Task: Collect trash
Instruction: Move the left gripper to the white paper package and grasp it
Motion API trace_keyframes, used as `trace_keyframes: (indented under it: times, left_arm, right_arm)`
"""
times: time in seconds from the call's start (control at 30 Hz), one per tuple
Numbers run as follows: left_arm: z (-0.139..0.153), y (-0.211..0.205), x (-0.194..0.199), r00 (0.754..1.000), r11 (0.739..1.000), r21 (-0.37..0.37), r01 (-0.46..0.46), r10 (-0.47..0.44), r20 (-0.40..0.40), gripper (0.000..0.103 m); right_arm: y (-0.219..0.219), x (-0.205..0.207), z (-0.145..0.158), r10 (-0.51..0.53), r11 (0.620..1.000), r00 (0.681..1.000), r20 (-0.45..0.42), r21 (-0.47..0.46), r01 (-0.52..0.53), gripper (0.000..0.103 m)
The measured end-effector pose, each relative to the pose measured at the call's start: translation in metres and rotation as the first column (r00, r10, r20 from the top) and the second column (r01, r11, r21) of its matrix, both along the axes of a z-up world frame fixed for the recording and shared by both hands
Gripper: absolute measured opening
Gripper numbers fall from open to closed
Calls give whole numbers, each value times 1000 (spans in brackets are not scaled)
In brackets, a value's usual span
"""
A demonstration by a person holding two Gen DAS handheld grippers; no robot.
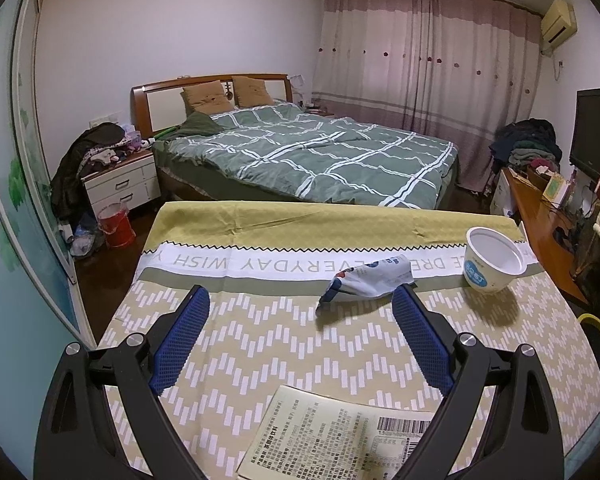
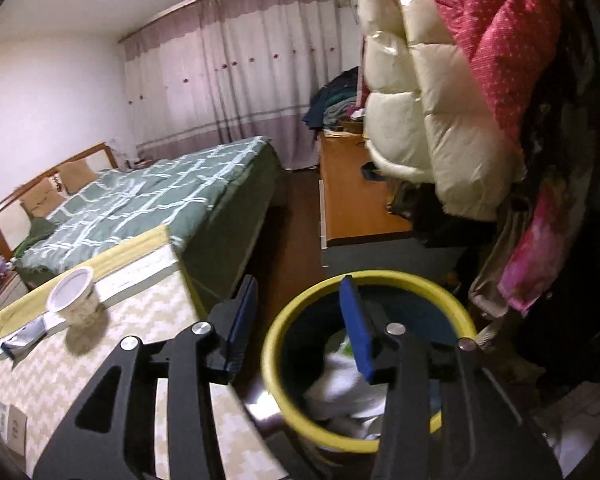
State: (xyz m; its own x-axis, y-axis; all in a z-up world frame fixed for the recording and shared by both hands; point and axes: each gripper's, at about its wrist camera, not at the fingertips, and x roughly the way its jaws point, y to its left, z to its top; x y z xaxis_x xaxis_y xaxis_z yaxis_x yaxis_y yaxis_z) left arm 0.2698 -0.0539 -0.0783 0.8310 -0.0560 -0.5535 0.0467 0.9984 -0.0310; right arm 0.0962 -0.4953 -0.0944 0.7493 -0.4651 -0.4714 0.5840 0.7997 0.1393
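- My left tool [image 1: 302, 300] hangs spread wide over the bench [image 1: 260, 344], nothing between its pads.
- Only its view shows the crumpled wrapper [image 1: 364, 282] just beyond the right pad, and the printed paper [image 1: 332, 436] at the near edge.
- My right tool [image 2: 300, 312] stands partly spread and empty, above the yellow-rimmed bin [image 2: 276, 344] off the bench's right edge; white trash lies inside.
- The white cup [image 1: 494, 260] stands at the far right corner, open cloth around it.

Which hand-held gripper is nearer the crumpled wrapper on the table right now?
Left. The left hand-held gripper hovers open just short of the crumpled wrapper. The right hand-held gripper is off the table's edge, over the yellow-rimmed bin.
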Motion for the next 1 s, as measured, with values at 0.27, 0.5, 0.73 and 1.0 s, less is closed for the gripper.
trace_keyframes:
  times: [0.27, 0.5, 0.73, 1.0]
  left_arm:
    - [-5, -6, -4, 999, 999, 9, 34, -34, -36, 91]
    - [-2, -1, -28, 997, 999, 46, 29, -26, -67, 91]
    - [-5, 9, -76, 990, 992, 84, 94, -84, -115, 91]
    - [-38, -3, -111, 950, 964, 172, 202, -150, -274, 91]
  right_arm:
    - [28, 10, -5, 49, 997, 999, -1, -53, -49, 43]
    - [30, 11, -5, 50, 997, 999, -5, -61, -50, 45]
    - [30, 9, -5, 54, 997, 999, 5, -64, -53, 47]
    - [29, 7, -4, 55, 997, 998, 18, -55, -54, 48]
